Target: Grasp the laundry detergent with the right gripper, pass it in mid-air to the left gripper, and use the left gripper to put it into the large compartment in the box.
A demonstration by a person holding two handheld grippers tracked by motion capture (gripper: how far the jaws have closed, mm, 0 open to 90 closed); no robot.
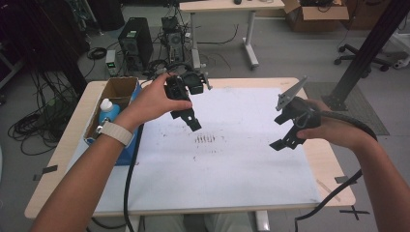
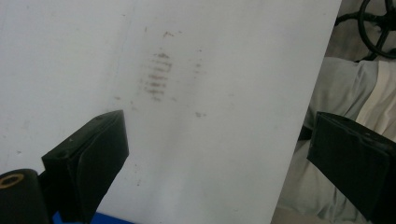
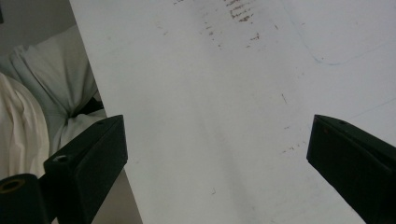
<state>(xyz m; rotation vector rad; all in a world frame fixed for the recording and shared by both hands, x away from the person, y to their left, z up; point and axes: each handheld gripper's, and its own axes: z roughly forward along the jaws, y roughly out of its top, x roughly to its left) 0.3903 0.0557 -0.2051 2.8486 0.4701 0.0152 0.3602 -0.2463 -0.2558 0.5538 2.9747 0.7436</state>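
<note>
My left gripper (image 1: 186,120) is held above the back left part of the white sheet (image 1: 232,169) on the table, tilted down toward it. Its jaws stand wide apart and open (image 2: 217,149), with nothing between them. My right gripper (image 1: 279,131) hovers over the sheet's right side, also open (image 3: 217,154) and holding nothing. Between the two grippers lies a smudge of dark marks (image 1: 205,139) on the sheet. The same smudge (image 2: 156,77) lies ahead of the left jaws, and the smudge (image 3: 238,11) sits at the top of the right gripper view.
A cardboard box (image 1: 116,89) at the table's left edge holds a white-capped blue bottle (image 1: 108,110). Cables, a computer tower (image 1: 135,41) and a desk stand on the floor behind. The person's trousers (image 2: 345,88) lie past the sheet's near edge.
</note>
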